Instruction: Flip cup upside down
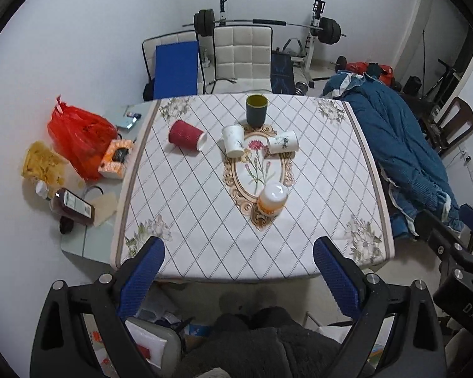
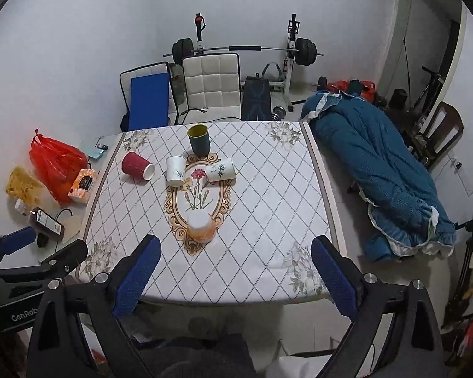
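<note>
An orange and white cup (image 1: 272, 198) (image 2: 200, 226) stands upside down on the patterned tablecloth (image 1: 205, 220) (image 2: 268, 208) near the front. A red cup (image 1: 187, 134) (image 2: 137, 166) lies on its side at the left. Two white paper cups lie on their sides, one in the middle (image 1: 233, 140) (image 2: 176, 170) and one to the right (image 1: 282, 141) (image 2: 221, 169). A dark cup with a yellow inside (image 1: 256, 110) (image 2: 199, 139) stands upright at the back. My left gripper (image 1: 238, 264) and right gripper (image 2: 235, 266) are both open and empty, above the table's front edge.
A red bag (image 1: 78, 138), a snack bag (image 1: 42, 163), a tissue box (image 1: 115, 159) and a bottle (image 1: 74, 209) lie on the surface left of the cloth. A blue quilt (image 2: 378, 176) lies to the right. Chairs (image 2: 211, 88) and a barbell rack (image 2: 246, 50) stand behind.
</note>
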The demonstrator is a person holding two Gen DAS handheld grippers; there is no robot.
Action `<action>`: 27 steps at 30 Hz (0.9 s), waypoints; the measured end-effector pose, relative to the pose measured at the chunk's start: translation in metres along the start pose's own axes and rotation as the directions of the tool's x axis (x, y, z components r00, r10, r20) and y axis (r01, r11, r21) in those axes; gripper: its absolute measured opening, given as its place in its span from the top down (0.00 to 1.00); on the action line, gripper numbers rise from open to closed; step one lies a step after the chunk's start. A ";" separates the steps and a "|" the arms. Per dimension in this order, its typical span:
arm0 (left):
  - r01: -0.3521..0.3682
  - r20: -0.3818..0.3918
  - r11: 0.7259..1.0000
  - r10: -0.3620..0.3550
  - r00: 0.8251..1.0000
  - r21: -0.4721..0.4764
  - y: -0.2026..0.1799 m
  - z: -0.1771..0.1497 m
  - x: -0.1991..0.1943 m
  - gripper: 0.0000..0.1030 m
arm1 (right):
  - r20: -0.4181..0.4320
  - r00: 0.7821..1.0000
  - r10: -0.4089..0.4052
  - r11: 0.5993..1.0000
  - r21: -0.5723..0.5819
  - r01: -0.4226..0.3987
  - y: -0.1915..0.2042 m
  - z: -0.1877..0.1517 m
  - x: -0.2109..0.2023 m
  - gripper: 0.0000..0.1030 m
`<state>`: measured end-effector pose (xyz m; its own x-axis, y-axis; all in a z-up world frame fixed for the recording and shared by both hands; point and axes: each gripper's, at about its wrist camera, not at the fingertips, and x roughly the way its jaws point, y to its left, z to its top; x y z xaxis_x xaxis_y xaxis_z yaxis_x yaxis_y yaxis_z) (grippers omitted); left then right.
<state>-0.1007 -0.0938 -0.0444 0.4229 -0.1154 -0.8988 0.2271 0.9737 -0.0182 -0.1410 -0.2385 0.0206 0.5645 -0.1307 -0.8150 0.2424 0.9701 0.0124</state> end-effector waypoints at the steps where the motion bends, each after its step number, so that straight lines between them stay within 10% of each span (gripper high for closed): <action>1: 0.002 -0.005 1.000 -0.002 1.000 -0.004 0.000 -0.001 -0.001 0.06 | -0.004 1.000 0.001 1.000 -0.002 -0.001 0.000 0.000 -0.001 0.05; 27: -0.035 -0.001 0.999 0.035 0.999 -0.020 0.001 -0.013 -0.019 0.06 | -0.046 0.999 0.025 1.000 -0.010 -0.026 -0.004 -0.009 -0.008 0.04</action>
<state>-0.1194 -0.0878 -0.0331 0.4294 -0.0806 -0.8995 0.1941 0.9810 0.0048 -0.1532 -0.2400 0.0217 0.5333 -0.0965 -0.8404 0.2198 0.9752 0.0275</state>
